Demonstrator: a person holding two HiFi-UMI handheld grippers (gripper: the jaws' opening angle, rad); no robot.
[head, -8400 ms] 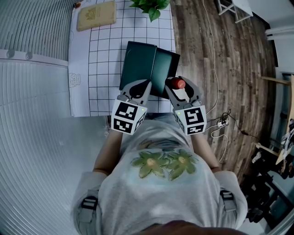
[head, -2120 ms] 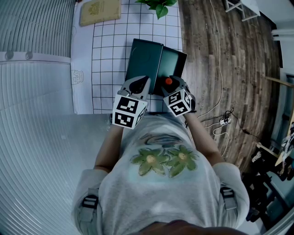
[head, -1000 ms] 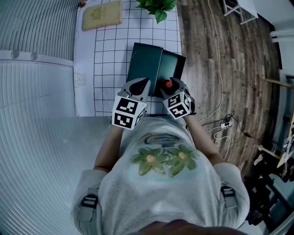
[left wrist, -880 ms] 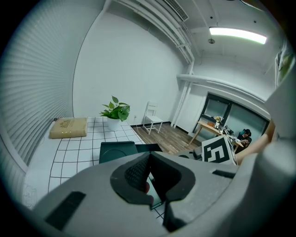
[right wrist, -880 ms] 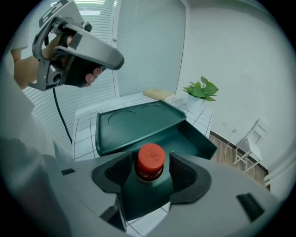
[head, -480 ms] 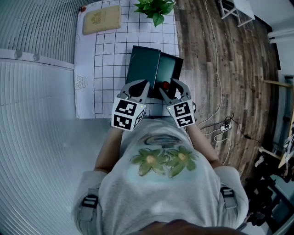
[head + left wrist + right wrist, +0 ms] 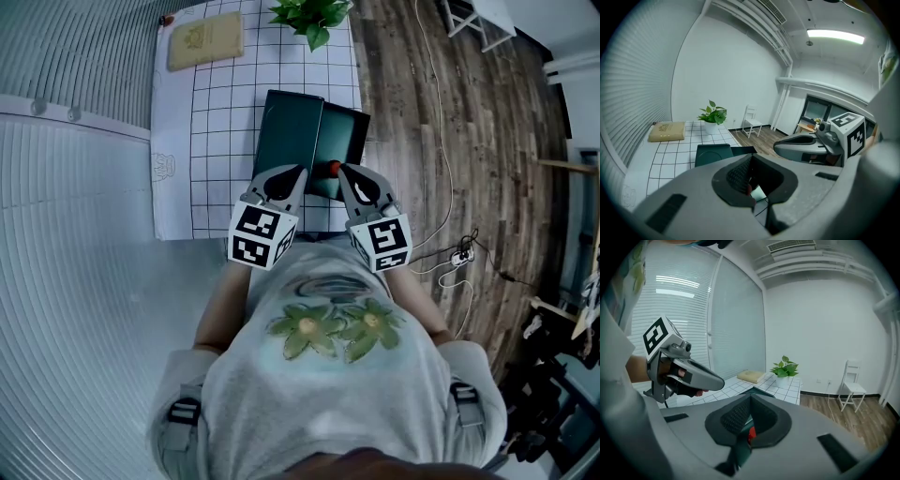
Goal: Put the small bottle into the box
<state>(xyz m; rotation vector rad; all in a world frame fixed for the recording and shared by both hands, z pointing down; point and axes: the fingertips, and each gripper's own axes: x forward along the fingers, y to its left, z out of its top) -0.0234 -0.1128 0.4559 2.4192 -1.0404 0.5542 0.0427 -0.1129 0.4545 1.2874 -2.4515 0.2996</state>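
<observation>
The dark green box (image 7: 342,141) lies open on the grid mat, its lid (image 7: 291,131) folded out to the left. The small bottle, its red cap (image 7: 334,169) showing, stands inside the box at its near end; the cap (image 7: 751,433) also peeks through the right gripper's jaw opening. My right gripper (image 7: 343,172) hovers just above and on the near side of it. Its jaws have just been closing and are now shut with nothing between them. My left gripper (image 7: 300,172) hangs over the lid's near edge, shut and empty.
A potted plant (image 7: 309,14) and a tan cushion (image 7: 199,37) sit at the far end of the white grid mat (image 7: 225,112). Wooden floor (image 7: 441,141) with a cable lies to the right, where the table ends. A white chair (image 7: 852,380) stands by the wall.
The right gripper, open around the bottle half a second ago, has lifted clear and shut. The bottle stays standing in the box. The left gripper has not moved.
</observation>
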